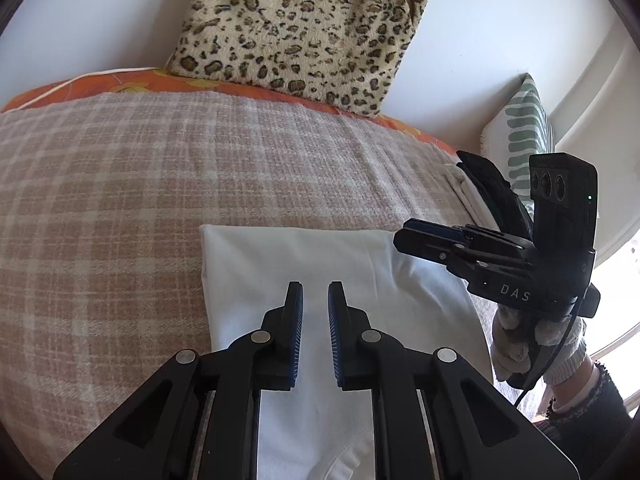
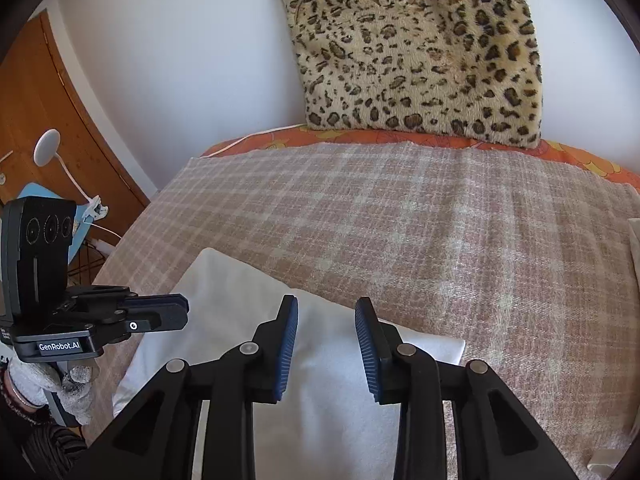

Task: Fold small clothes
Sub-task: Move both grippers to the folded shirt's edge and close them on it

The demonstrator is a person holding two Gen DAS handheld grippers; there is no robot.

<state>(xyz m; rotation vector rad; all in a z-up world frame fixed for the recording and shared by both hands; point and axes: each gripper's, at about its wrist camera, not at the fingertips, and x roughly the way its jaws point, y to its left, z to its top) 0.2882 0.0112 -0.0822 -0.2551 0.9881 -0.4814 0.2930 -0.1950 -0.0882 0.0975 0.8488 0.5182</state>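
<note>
White garment [image 1: 320,256] lies folded flat on the plaid blanket [image 1: 120,184] covering the bed, near its front edge; its near end is cut off by the frame and partly hidden behind both tools. Left gripper [image 1: 315,308]: jaws slightly spread, nothing between them, above the cloth. Right gripper [image 2: 326,328]: jaws spread wider, empty, over the garment's right part. Leopard cushion [image 2: 420,52] leans on the wall at back. Pale folded items [image 1: 464,188] at the bed's right side are mostly hidden; can't tell what they are.

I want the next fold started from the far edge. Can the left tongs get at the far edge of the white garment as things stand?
Probably yes. The left tongs hang open over the white garment, nothing lying between them and its far edge; the right tongs sit off to the side.
</note>
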